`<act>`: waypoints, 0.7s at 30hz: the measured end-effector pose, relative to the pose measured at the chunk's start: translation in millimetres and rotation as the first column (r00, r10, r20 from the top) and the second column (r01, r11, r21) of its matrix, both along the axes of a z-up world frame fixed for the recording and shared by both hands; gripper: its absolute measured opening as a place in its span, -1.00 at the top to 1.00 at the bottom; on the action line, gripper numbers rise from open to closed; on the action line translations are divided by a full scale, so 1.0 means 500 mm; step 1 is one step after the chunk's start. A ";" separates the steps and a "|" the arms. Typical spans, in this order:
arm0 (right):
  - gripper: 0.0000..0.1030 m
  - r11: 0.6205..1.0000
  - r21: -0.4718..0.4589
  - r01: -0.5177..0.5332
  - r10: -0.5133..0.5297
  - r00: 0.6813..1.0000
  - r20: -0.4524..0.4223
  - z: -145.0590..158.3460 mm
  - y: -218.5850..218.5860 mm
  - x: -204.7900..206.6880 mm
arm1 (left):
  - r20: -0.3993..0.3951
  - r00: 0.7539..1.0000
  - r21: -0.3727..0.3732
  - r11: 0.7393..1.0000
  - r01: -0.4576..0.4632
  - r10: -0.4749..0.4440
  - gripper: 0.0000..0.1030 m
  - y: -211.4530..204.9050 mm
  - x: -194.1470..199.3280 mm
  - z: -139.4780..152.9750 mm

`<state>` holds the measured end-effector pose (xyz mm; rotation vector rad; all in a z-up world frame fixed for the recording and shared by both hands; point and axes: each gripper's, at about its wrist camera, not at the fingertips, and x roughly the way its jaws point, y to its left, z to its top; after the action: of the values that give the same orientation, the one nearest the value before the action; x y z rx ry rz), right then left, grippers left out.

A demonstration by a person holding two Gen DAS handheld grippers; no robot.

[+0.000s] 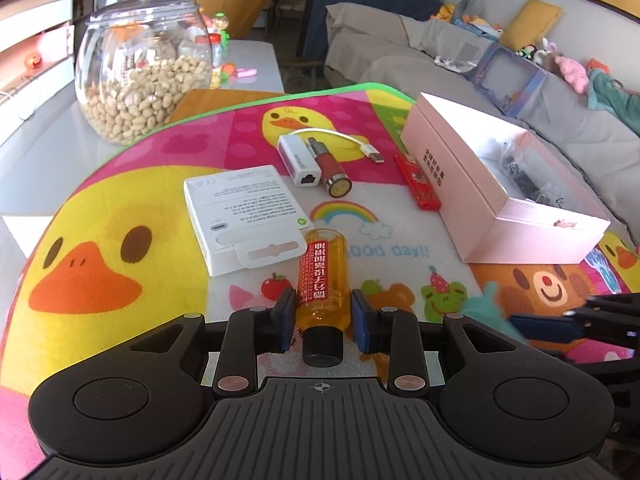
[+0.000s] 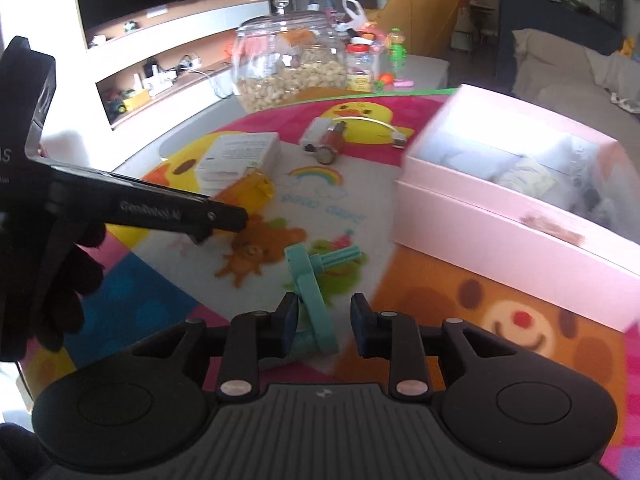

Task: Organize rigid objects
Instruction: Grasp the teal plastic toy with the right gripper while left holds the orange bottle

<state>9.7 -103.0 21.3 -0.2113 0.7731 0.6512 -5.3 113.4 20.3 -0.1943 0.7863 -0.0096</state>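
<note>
My left gripper (image 1: 323,314) has its pads on both sides of a yellow bottle (image 1: 325,280) with a red label and black cap, lying on the cartoon mat (image 1: 120,216). In the right wrist view the bottle (image 2: 250,188) lies past the left gripper's arm (image 2: 160,208). My right gripper (image 2: 325,320) is open around a teal plastic piece (image 2: 310,292) that rests on the mat; its pads stand apart from it. An open pink box (image 1: 492,184) stands at the right and also shows in the right wrist view (image 2: 500,216).
On the mat lie a white flat box (image 1: 240,216), a white adapter with cable (image 1: 298,160), a red cylinder (image 1: 330,168) and a red lighter (image 1: 418,186). A glass jar of nuts (image 1: 140,72) stands at the back left. A sofa (image 1: 440,52) runs behind.
</note>
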 end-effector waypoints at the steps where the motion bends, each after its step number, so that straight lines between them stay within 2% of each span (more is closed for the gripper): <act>1: 0.45 1.000 -0.017 0.024 -0.024 1.000 0.020 0.001 -0.012 -0.001 | 0.002 1.000 -0.004 1.000 -0.001 0.001 0.38 -0.002 0.000 -0.001; 4: 0.40 0.994 -0.061 0.086 -0.081 0.993 0.083 -0.002 -0.034 -0.002 | 0.010 1.000 -0.013 1.000 -0.006 0.006 0.37 -0.004 0.002 -0.003; 7: 0.37 0.994 -0.025 0.106 -0.105 0.993 0.050 -0.008 -0.056 0.004 | 0.013 1.000 -0.014 1.000 -0.010 0.010 0.37 -0.007 0.009 -0.004; 11: 0.02 0.993 0.046 0.113 -0.113 0.994 0.002 -0.009 -0.070 0.010 | 0.011 1.000 -0.006 1.000 -0.010 0.010 0.37 -0.014 0.014 -0.003; 16: 0.01 0.990 0.067 0.127 -0.127 0.992 -0.010 -0.009 -0.069 0.006 | 0.010 0.999 0.020 0.999 0.033 -0.034 0.37 -0.027 0.006 -0.003; 21: 0.01 0.993 0.060 0.101 -0.102 0.995 0.009 -0.010 -0.058 -0.009 | 0.019 0.996 -0.005 0.996 0.086 -0.086 0.37 -0.045 -0.018 -0.006</act>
<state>5.2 -132.1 16.4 -0.1212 0.7471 0.5754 -14.2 90.7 17.4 -0.1655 0.7751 -0.0949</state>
